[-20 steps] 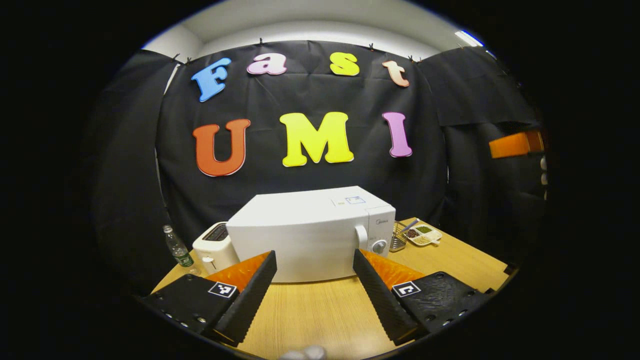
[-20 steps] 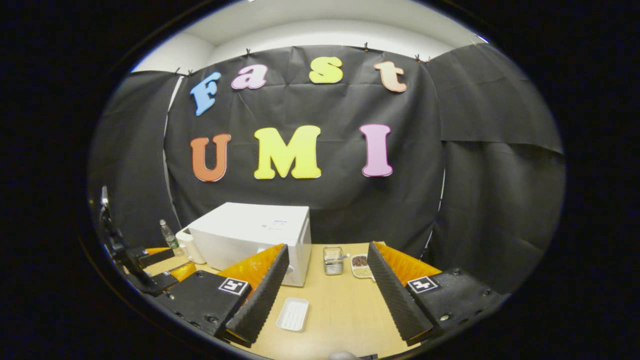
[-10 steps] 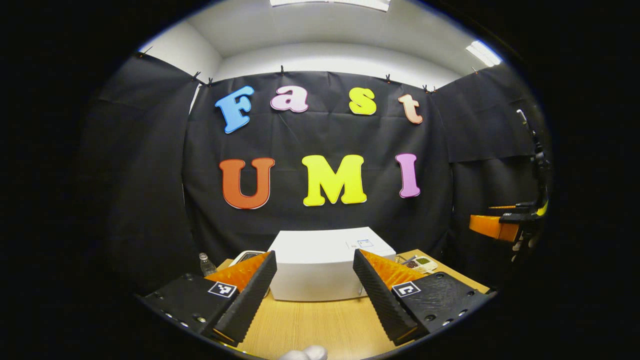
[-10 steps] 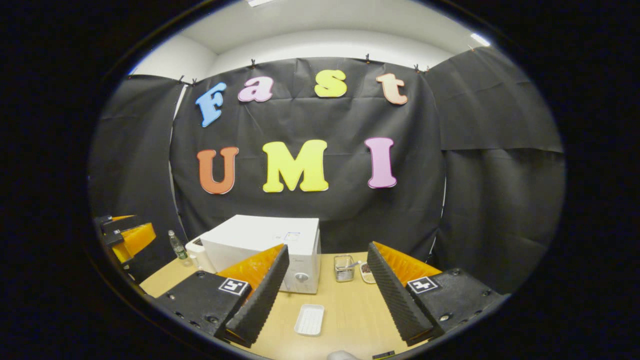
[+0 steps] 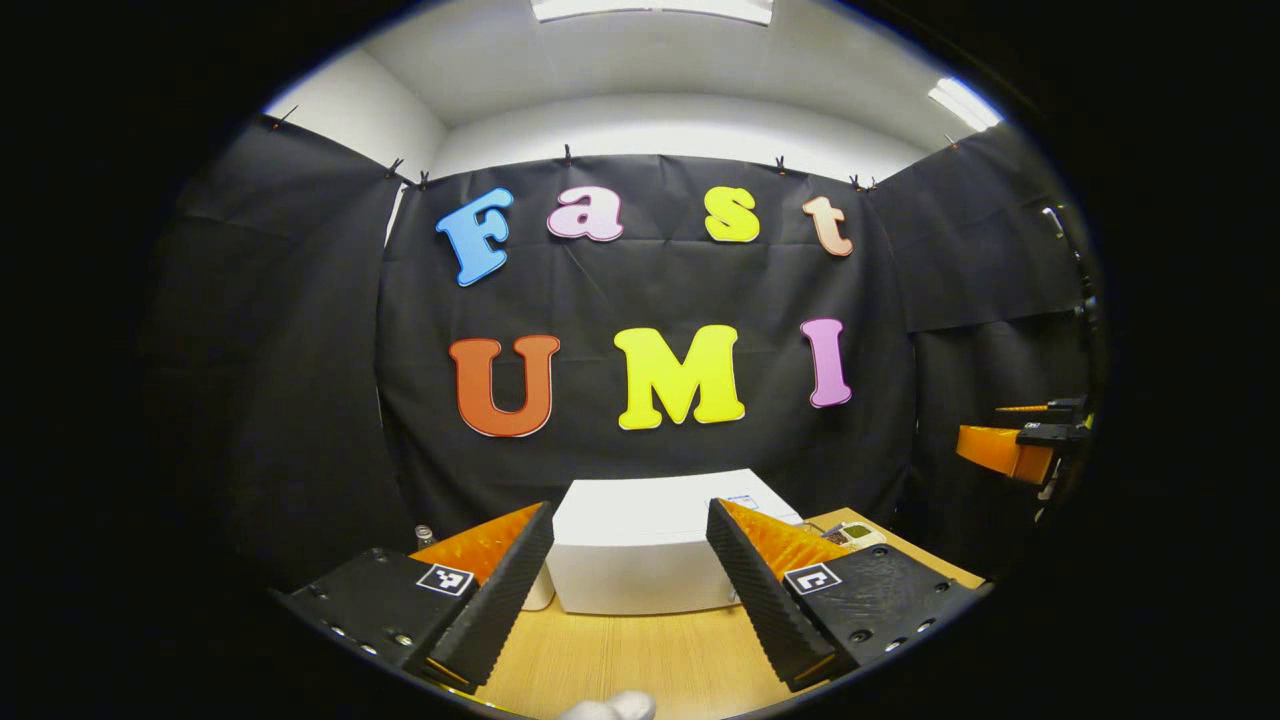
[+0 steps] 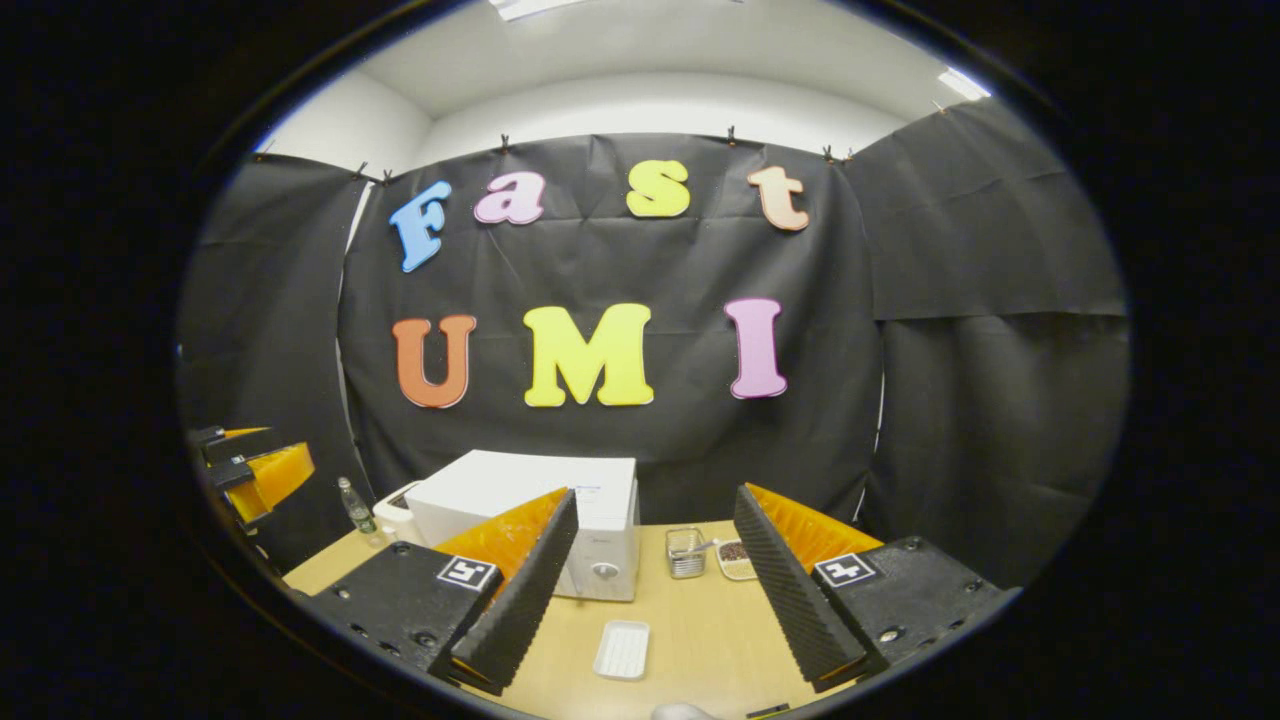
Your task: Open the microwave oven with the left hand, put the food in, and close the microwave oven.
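So the job is at its very start: the microwave stands shut on the wooden table, and nothing has touched its door, so opening it with the left hand is the step in hand. The left gripper hangs above the near edge of the table with its fingers spread wide and nothing between them. In the left gripper view the microwave sits straight ahead, framed in the gap between the two fingers but well apart from them, with only its top and upper front showing. The door handle is hidden behind the fingers there, so I judge the next move calls for lowering the gripper, bringing the handle into sight and closing in on the right part of the microwave's front.

The right gripper is also wide open and empty. In the right gripper view the microwave lies ahead and to the left, partly behind the left finger, and a small white tray lies on the table between the fingers, near them but not touched. Whether it holds the food I cannot tell. A wire basket and a dish stand farther back, right of the microwave.
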The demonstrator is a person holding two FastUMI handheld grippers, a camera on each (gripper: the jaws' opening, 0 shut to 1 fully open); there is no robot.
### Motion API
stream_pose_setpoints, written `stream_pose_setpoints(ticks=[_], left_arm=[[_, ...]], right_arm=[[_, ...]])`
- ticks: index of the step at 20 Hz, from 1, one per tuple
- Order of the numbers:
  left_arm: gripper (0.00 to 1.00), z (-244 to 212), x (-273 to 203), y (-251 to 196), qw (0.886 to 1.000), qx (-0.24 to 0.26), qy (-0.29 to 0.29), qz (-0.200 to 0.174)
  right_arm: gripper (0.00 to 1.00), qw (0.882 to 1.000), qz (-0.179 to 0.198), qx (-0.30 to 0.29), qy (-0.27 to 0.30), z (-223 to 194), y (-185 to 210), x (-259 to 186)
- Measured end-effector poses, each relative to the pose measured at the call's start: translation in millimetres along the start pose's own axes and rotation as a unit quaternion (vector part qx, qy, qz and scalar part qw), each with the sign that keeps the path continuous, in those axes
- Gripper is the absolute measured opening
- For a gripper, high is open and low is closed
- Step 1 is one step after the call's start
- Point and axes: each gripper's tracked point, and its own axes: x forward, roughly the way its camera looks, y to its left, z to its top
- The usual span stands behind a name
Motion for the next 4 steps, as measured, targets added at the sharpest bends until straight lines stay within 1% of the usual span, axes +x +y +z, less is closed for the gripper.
stream_pose_setpoints(ticks=[4], left_arm=[[0.97,-1.6,-0.1,2.3,1.000,-0.002,0.003,0.001]], right_arm=[[0.90,1.000,-0.001,0.009,-0.004,5.6,-1.7,-2.9]])
